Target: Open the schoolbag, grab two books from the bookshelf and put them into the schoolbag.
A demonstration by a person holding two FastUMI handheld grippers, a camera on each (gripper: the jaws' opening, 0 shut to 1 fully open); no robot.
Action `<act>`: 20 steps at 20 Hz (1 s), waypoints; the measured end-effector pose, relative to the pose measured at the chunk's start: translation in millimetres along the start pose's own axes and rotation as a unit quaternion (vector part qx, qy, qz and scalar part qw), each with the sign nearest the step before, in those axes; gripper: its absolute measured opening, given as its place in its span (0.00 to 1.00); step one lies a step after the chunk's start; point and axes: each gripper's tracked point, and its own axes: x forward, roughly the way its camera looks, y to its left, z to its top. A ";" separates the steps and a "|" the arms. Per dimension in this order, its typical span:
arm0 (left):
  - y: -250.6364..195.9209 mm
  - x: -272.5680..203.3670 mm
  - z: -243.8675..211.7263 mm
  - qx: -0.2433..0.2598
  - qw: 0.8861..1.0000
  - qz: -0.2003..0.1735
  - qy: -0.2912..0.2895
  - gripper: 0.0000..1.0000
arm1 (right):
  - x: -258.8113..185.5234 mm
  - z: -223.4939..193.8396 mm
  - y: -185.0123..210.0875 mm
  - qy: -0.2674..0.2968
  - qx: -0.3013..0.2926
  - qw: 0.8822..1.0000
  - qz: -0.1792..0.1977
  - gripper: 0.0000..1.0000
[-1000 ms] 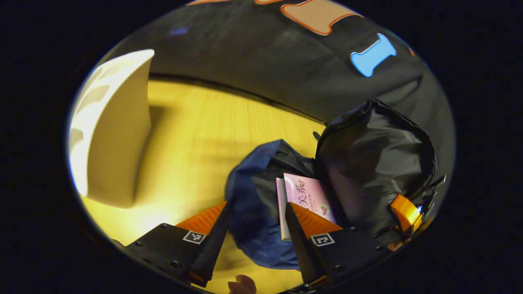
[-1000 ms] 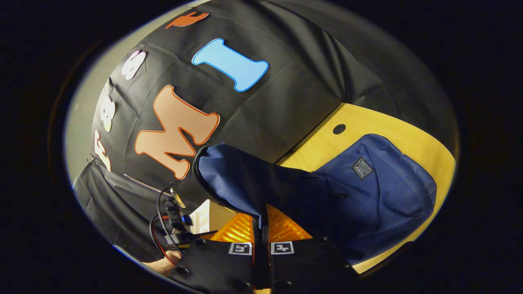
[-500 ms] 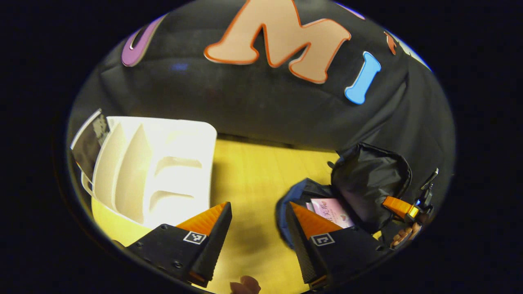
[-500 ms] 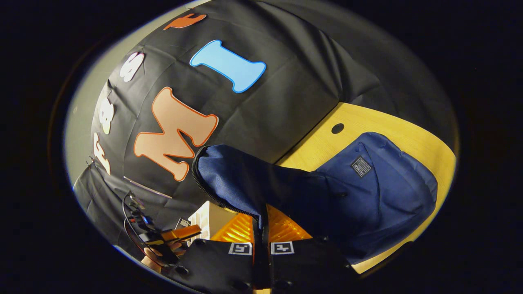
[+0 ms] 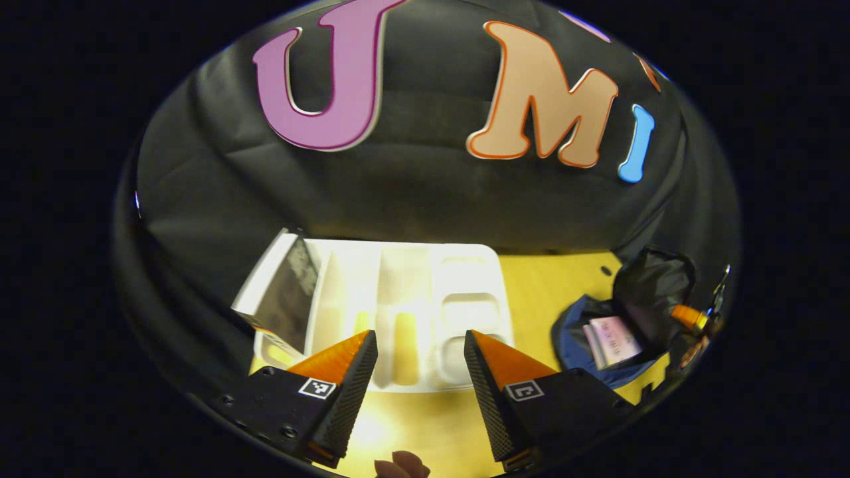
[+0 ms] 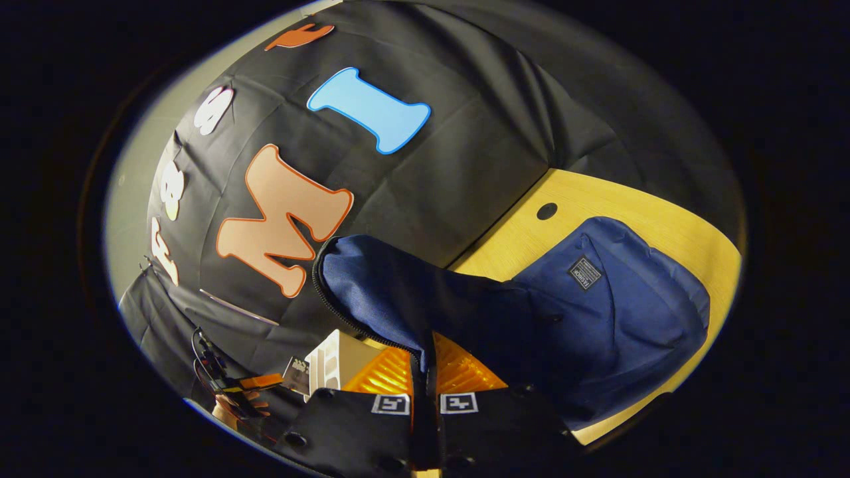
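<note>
In the left gripper view, my left gripper (image 5: 420, 345) is open and empty, facing the white bookshelf (image 5: 405, 299) close ahead. A dark-covered book (image 5: 289, 299) stands in the shelf's leftmost slot. To the right lies the navy schoolbag (image 5: 571, 335), open, with a pink book (image 5: 614, 340) inside. In the right gripper view, my right gripper (image 6: 425, 368) is shut on the schoolbag's zipped flap (image 6: 392, 292) and holds it lifted; the rest of the schoolbag (image 6: 617, 312) lies on the table. The left gripper (image 6: 249, 384) and a hand appear low at the left, beside the bookshelf (image 6: 332, 358).
The yellow wooden table (image 5: 551, 285) carries shelf and bag, with bare wood between them. A round cable hole (image 6: 546, 211) sits near the back edge by the black cloth wall. The right gripper (image 5: 690, 318) shows at the bag's far side.
My left gripper has swung left, away from the schoolbag and over to face the bookshelf; the pink book stays in the bag. The right gripper keeps the flap up, unmoved.
</note>
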 end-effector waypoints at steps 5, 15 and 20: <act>78.2 0.8 20.2 0.059 0.996 0.060 0.024 0.79 | 1.6 2.1 0.4 -0.005 0.001 1.000 -0.004 0.03; 147.6 46.3 7.5 0.068 0.988 0.082 0.110 0.90 | -2.3 4.8 -0.6 -0.016 0.002 1.000 -0.017 0.03; 166.3 63.3 -5.7 0.066 0.983 0.090 0.146 0.90 | -4.2 3.9 -0.5 -0.019 -0.001 1.000 -0.024 0.03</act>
